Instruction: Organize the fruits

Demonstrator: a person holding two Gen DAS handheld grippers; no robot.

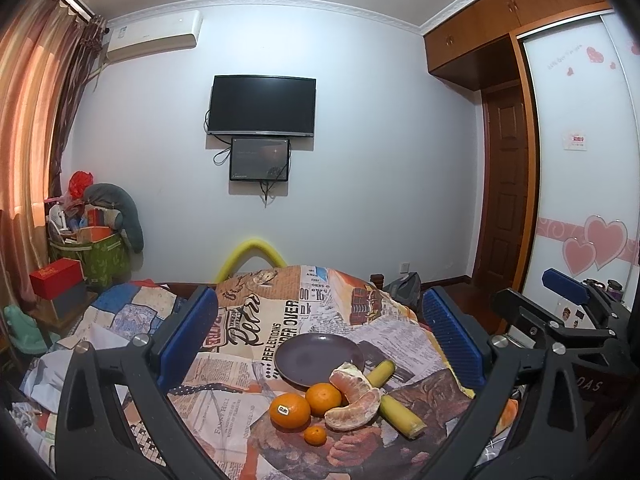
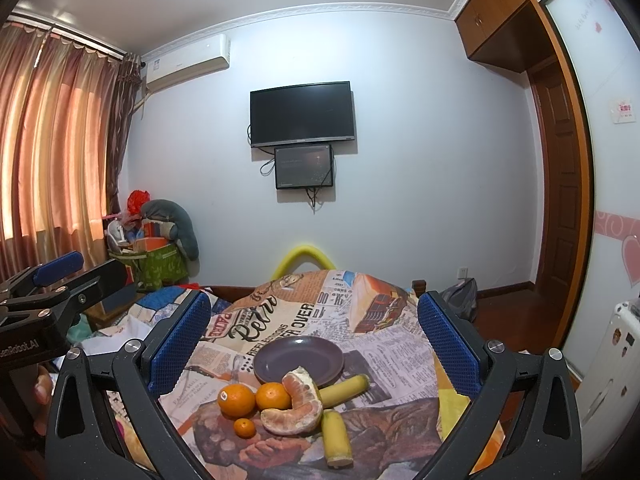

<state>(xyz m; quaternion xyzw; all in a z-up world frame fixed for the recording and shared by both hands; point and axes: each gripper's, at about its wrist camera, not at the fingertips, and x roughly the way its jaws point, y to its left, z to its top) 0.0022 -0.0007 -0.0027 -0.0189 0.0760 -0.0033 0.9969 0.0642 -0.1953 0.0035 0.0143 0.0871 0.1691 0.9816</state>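
On a table under a newspaper-print cloth (image 1: 280, 320) lies an empty purple plate (image 1: 319, 358) (image 2: 299, 360). Just in front of it sit a stickered orange (image 1: 289, 410) (image 2: 236, 400), a second orange (image 1: 323, 399) (image 2: 273, 396), a small mandarin (image 1: 315, 435) (image 2: 244, 428), a peeled citrus half-ring (image 1: 354, 398) (image 2: 298, 408) and a banana (image 1: 400, 410) (image 2: 336, 438) partly hidden behind it. My left gripper (image 1: 320, 336) and right gripper (image 2: 314, 344) hover side by side above the near edge. Both are open and empty, with blue pads wide apart.
The cloth drops off at the table's far and side edges. A yellow foam arc (image 1: 256, 252) rises behind the table. A green bin of clutter (image 1: 96, 252) and a red box (image 1: 56, 282) stand at the left, a wardrobe and door at the right.
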